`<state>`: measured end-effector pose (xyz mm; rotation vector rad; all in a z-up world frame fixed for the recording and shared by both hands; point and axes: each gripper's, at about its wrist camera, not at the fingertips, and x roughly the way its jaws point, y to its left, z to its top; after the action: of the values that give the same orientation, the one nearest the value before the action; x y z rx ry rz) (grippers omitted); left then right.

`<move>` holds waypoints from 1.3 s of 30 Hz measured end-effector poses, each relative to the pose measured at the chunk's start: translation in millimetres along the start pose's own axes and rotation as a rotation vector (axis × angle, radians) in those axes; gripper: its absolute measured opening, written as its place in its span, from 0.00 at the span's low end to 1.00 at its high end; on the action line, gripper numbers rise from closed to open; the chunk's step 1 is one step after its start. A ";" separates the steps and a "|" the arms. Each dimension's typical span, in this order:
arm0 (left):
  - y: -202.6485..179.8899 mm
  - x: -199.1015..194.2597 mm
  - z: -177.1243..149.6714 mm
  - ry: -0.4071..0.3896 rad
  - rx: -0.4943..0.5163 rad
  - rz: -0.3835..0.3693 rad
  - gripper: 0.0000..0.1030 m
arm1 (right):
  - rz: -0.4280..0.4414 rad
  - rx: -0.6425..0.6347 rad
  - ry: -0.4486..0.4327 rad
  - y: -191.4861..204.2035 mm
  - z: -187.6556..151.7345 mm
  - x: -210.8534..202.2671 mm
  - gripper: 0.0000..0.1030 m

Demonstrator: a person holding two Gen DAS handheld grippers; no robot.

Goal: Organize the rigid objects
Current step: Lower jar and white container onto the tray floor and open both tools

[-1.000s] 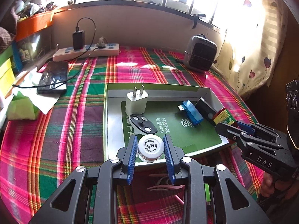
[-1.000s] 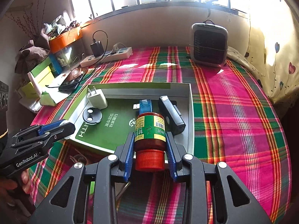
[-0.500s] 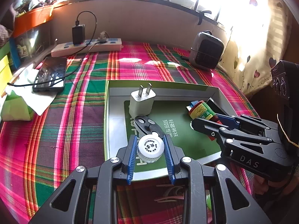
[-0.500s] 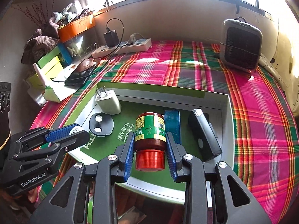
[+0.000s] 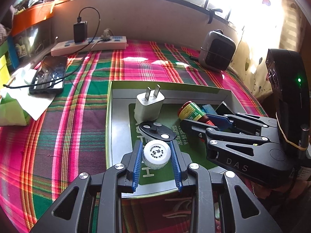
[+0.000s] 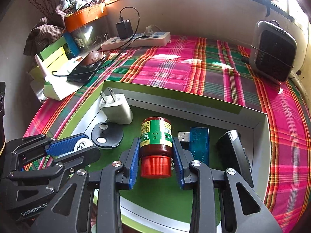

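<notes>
Box [image 6: 260, 124] interior — crowded: charger [image 6: 116, 110], black disc [image 6: 107, 136], blue stick [image 6: 200, 143], black case [image 6: 233, 151] line the back. Green floor [image 6: 161, 196] at the near edge lies bare — open passage.

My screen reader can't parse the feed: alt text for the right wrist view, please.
The right gripper grips a red-capped green-label bottle over an open box holding a white plug adapter, black disc, blue USB stick and a black device. The left gripper, lower left, holds a white-capped container.
</notes>
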<state>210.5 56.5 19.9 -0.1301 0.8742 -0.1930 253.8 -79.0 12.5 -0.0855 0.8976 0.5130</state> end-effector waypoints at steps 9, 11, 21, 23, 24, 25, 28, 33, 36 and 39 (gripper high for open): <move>-0.8 1.6 1.3 -0.005 0.008 0.009 0.27 | -0.014 -0.020 0.005 2.3 9.1 12.3 0.32; -1.0 1.9 1.3 -0.005 0.012 0.012 0.27 | -0.017 -0.022 0.002 2.1 10.7 13.4 0.32; -0.7 1.3 1.2 -0.005 0.012 0.010 0.27 | -0.016 -0.034 -0.006 4.1 12.2 15.2 0.32; -0.3 1.0 1.1 -0.005 0.010 0.010 0.27 | -0.018 -0.035 -0.006 4.3 12.5 15.3 0.32; -0.4 1.1 1.1 -0.005 0.011 0.011 0.27 | -0.018 -0.035 -0.006 4.3 12.4 15.3 0.32; -0.4 1.0 1.1 -0.005 0.012 0.010 0.27 | -0.019 -0.036 -0.006 4.4 12.5 15.5 0.32; -0.4 1.0 1.0 -0.004 0.012 0.011 0.27 | -0.020 -0.036 -0.005 4.6 12.4 15.5 0.32; -0.4 0.9 1.0 -0.005 0.011 0.010 0.27 | -0.020 -0.034 -0.005 4.7 12.5 15.5 0.33; -0.5 1.0 0.9 -0.005 0.011 0.010 0.27 | -0.013 -0.026 -0.005 4.2 12.0 15.1 0.37; -0.5 1.1 1.0 -0.004 0.011 0.010 0.27 | -0.005 -0.019 -0.006 3.8 11.6 14.8 0.41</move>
<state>211.9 55.8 19.8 -0.1160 0.8697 -0.1884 268.0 -66.7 9.0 -0.1034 0.8868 0.5172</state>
